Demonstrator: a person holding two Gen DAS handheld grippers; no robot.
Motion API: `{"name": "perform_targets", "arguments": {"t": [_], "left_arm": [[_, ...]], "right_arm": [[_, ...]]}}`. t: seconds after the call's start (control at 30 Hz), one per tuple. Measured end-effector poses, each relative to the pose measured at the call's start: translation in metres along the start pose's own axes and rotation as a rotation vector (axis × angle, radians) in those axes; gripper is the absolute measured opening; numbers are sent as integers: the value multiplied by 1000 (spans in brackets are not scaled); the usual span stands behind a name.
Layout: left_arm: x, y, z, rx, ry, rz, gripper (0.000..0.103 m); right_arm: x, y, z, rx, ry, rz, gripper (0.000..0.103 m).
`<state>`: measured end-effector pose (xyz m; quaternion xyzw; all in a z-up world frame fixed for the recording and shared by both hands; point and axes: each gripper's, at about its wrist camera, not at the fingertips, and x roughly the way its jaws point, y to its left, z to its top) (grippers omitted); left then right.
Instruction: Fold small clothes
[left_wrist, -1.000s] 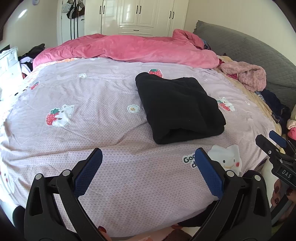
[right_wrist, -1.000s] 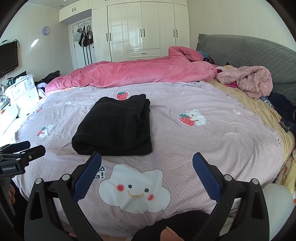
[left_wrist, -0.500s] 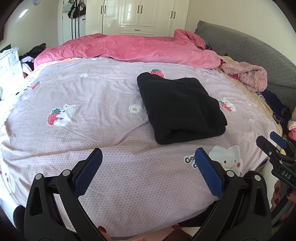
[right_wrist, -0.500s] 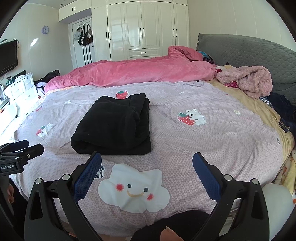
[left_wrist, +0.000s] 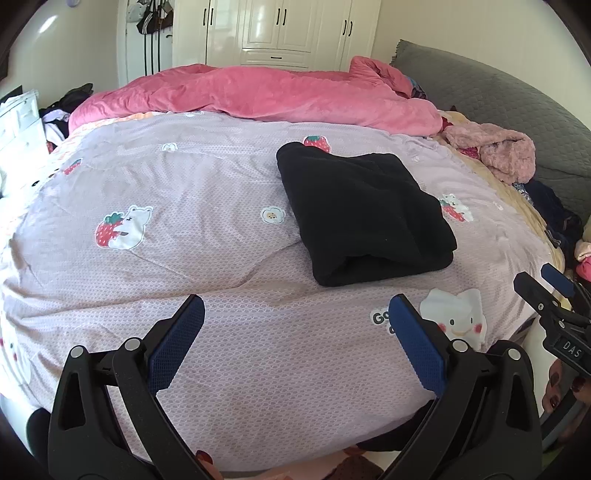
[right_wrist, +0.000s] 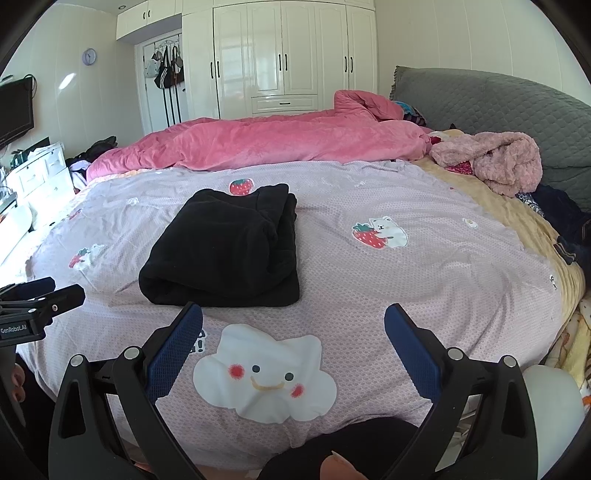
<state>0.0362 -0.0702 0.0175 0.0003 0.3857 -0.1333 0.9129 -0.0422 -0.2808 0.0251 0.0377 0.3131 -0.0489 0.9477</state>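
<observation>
A black garment lies folded into a thick rectangle on the lilac printed bedcover; it also shows in the right wrist view. My left gripper is open and empty, held above the near edge of the bed, short of the garment. My right gripper is open and empty, near the bed's front edge just in front of the garment. Each gripper's tip shows at the edge of the other's view.
A pink duvet is bunched across the far side of the bed. A fuzzy pink garment and dark clothes lie at the right by the grey headboard. White wardrobes stand behind; drawers are at the left.
Both grippers stay open and have barely moved; the views have drifted slightly back from the folded black garment, which lies still.
</observation>
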Motion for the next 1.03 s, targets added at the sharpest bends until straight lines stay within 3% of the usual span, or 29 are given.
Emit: {"name": "perform_targets", "arguments": {"t": [0.33, 0.5, 0.63, 0.77, 0.83, 0.93, 1.03], "left_arm": [[0, 0, 1, 24, 5, 19, 94], [-3, 14, 4, -5, 11, -33, 94], [-3, 37, 8, -45, -6, 42, 94], [0, 87, 15, -113, -21, 102, 94], [6, 123, 18, -149, 2, 170, 94], [20, 195, 18, -219, 56, 302, 94], [27, 278, 14, -300, 106, 447, 94]], "right_arm": [[1, -2, -1, 3, 7, -10, 98], [6, -10, -6, 19, 42, -54, 98], [6, -36, -17, 87, 69, -124, 98], [-1, -104, -40, 220, 111, -276, 98], [-8, -146, -54, 296, 124, -376, 98], [-26, -233, -88, 461, 158, -607, 98], [-38, -299, -117, 567, 201, -771, 98]]}}
